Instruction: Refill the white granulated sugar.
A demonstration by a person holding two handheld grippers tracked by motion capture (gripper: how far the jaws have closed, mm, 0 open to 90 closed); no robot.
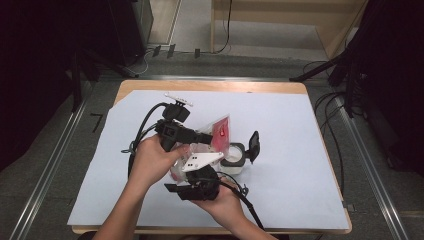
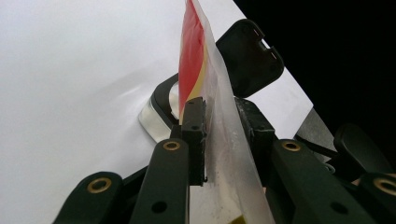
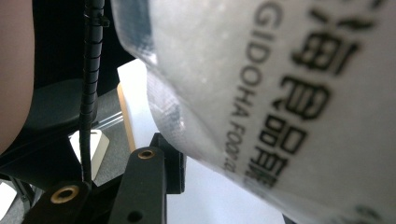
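High view, near edge first: our right gripper (image 1: 212, 172) sits low by the pouch's (image 1: 220, 131) bottom end; right gripper view has the clear film w/ black print pressed close over its one visible jaw, so we can't tell if it's clamped or apart. Just beyond, our left gripper (image 1: 207, 137) is closed on the pouch's mid/upper part; left gripper view shows both jaws nipping the film below the red panel, pouch (image 2: 219, 116) upright. Behind it stands the container (image 1: 234, 157), white inside, black flip lid (image 1: 254, 145) open, on the white sheet (image 1: 300, 150).

Pouch looks light, soft, floppy, prob. slippery film. We'd grip the flat sealed edges, not the belly.
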